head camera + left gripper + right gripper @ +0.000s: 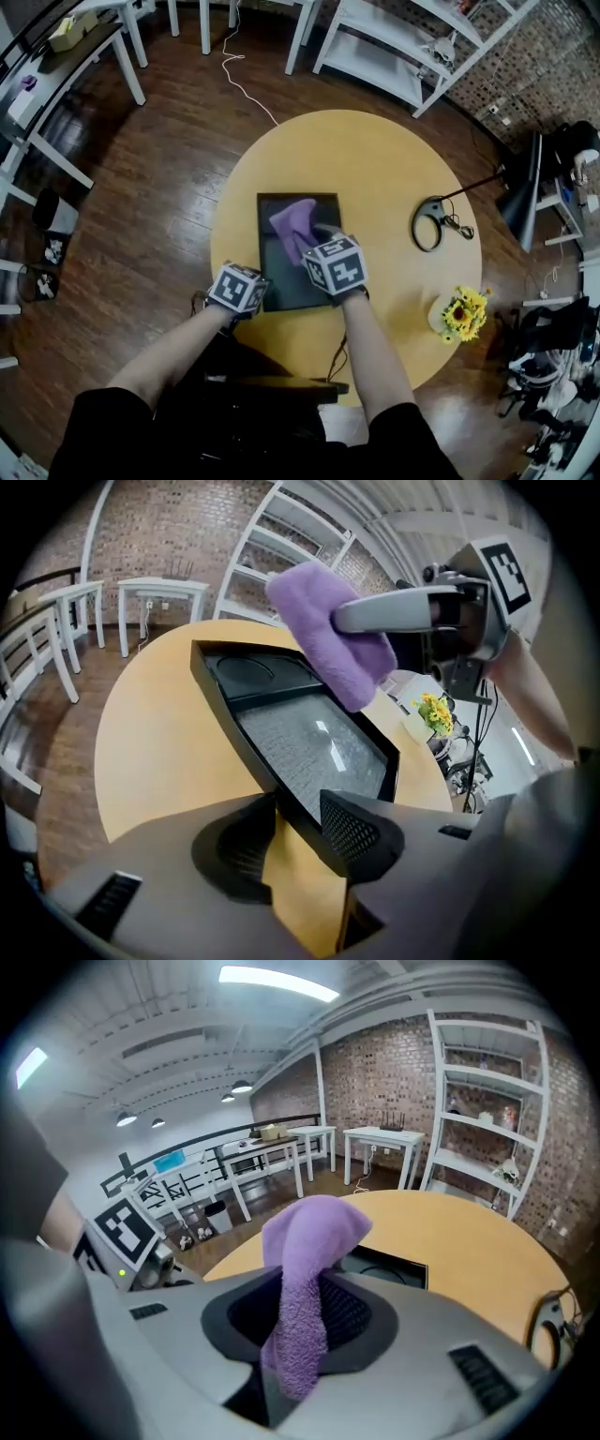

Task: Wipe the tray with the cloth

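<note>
**Cloth poised over tray.** At the near side of the round bench (375,159), the left gripper (292,825) sits at the black tray's (274,272) 7 o'clock corner. Its jaws stand apart astride the rim and do not pinch it. Just beside it, toward the tray's 4 o'clock side, the right gripper (302,1321) has its jaws clamped on the purple cloth (294,223). The cloth is held over the tray's middle, at about 11 o'clock from those jaws; contact with the tray floor cannot be told. The tray's long axis runs 6 to 12 o'clock, so strokes would likely follow it. Bare bench surrounds the tray. Yellow flowers (464,314) at 4 o'clock and a black ring (427,225) at 3 o'clock stand well apart.
</note>
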